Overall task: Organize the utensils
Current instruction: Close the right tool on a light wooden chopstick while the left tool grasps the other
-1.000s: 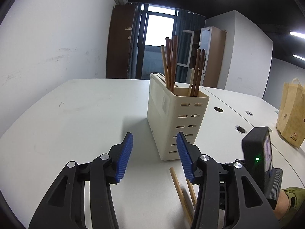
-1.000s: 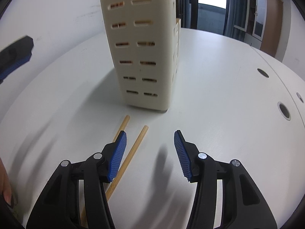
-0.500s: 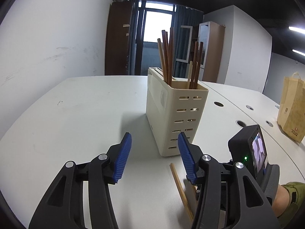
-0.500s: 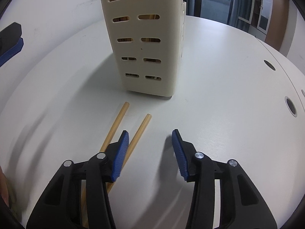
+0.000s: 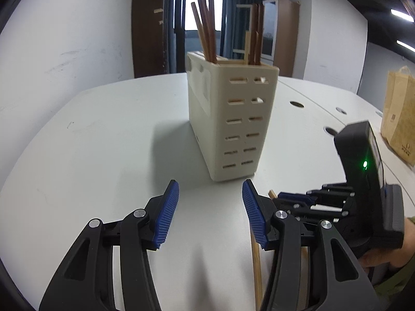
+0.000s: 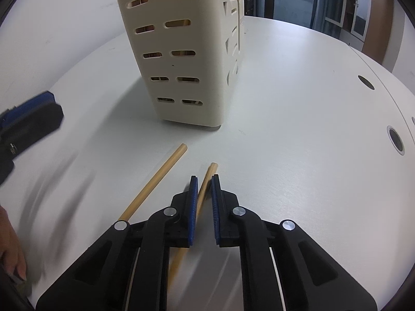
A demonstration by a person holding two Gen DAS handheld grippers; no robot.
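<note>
A cream plastic utensil holder stands upright on the white table, filling the upper middle of the right wrist view, its near wall pierced by two columns of short slots. From its open top, seen in the upper middle of the left wrist view, dark brown chopsticks lean in one compartment and more stand in another behind. Two pale wooden chopsticks lie flat at lower centre, just short of the holder: the left chopstick lies free, the right chopstick runs between blue pads.
</note>
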